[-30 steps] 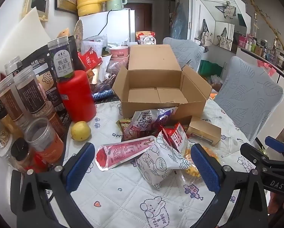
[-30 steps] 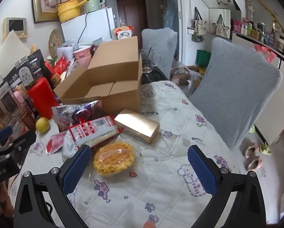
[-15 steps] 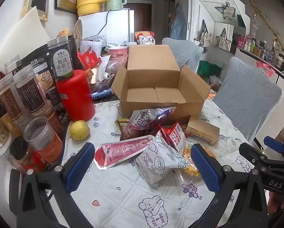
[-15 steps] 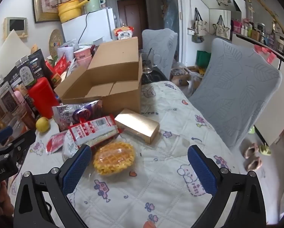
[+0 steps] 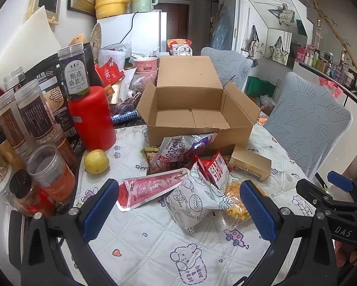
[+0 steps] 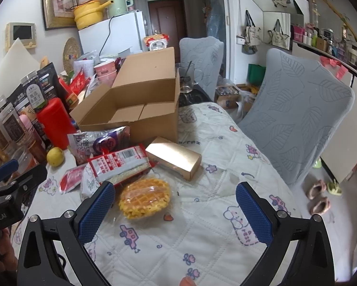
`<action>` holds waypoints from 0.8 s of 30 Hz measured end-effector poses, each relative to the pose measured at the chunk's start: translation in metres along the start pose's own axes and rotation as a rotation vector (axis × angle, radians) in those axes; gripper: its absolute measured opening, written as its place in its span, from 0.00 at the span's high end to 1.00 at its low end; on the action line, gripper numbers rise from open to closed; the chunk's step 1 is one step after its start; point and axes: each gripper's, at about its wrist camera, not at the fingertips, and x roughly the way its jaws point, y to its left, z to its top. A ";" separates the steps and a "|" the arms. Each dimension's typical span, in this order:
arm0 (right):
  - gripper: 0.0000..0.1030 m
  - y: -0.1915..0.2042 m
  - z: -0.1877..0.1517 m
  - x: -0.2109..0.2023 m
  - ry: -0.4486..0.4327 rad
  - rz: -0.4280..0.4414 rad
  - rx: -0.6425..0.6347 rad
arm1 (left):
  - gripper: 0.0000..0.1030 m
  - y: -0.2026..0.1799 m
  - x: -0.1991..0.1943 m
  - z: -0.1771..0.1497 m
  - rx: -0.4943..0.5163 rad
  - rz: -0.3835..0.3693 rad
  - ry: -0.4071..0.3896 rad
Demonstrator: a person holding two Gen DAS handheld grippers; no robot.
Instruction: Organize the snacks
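Note:
An open, empty cardboard box (image 5: 192, 116) (image 6: 140, 109) stands on the quilted table. In front of it lies a heap of snacks: a purple-white bag (image 5: 181, 149), a pink pouch (image 5: 149, 186), a white doodle bag (image 5: 195, 197), a red-white packet (image 6: 121, 162), a wrapped waffle (image 6: 145, 196) and a gold box (image 6: 173, 157) (image 5: 250, 164). My left gripper (image 5: 178, 209) is open and empty, just short of the pink pouch and the white bag. My right gripper (image 6: 176, 211) is open and empty, with the waffle by its left finger.
Jars (image 5: 35, 116), a red canister (image 5: 91, 116) and a lemon (image 5: 96, 160) crowd the table's left side. More packets and cups (image 5: 145, 64) stand behind the box. A grey chair (image 6: 297, 124) stands at the right edge. A glass mug (image 6: 186, 77) is behind the box.
My left gripper has drifted slightly back and up, so the snacks sit a little higher in view. The right gripper is nearly still. Both stay open.

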 end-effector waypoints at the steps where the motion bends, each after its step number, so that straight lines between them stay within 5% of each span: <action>1: 0.00 0.000 0.000 0.000 0.000 0.000 0.000 | 0.00 0.000 0.000 0.000 -0.001 -0.002 0.001; 24: 0.00 0.001 -0.002 0.001 -0.003 0.005 0.001 | 0.00 -0.001 -0.003 -0.002 -0.003 -0.019 0.000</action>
